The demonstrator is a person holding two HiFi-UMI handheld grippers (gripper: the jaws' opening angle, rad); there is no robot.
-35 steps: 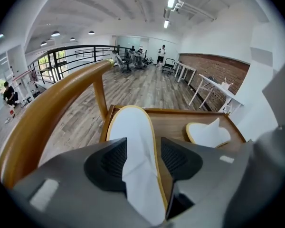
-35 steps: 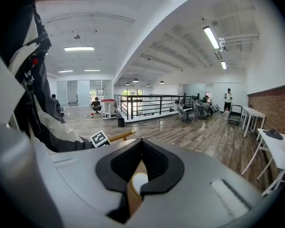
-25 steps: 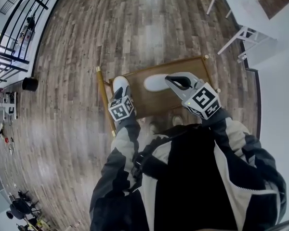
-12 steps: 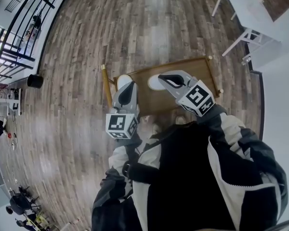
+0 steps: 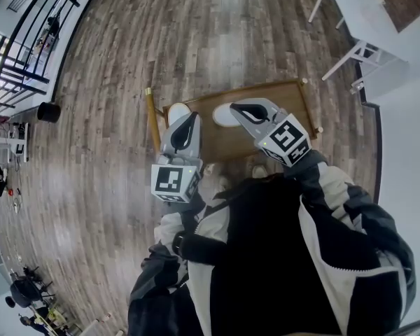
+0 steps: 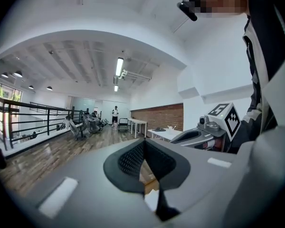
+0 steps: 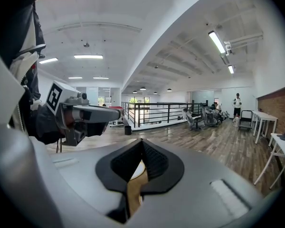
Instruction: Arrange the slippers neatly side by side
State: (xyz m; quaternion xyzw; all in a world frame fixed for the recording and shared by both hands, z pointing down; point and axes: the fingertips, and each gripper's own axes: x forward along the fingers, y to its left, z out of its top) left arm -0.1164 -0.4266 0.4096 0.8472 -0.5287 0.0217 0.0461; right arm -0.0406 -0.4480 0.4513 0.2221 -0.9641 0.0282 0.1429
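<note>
Now, mid-frame, the left gripper (image 5: pixel 188 120) has just been closing and is clenched, empty; the right gripper (image 5: pixel 239 109) too.

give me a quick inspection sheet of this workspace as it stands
surface: brown board with a wooden rim, on plank floor
job's things: white slipper and second slipper on the board, apart, both partly hidden by the tools
clutter: nothing seen
grippers: left tool has just been closing, nothing between its jaws; right tool shut, empty; both held above the board
cables: nothing seen
surroundings: white table, black bin, railing
</note>
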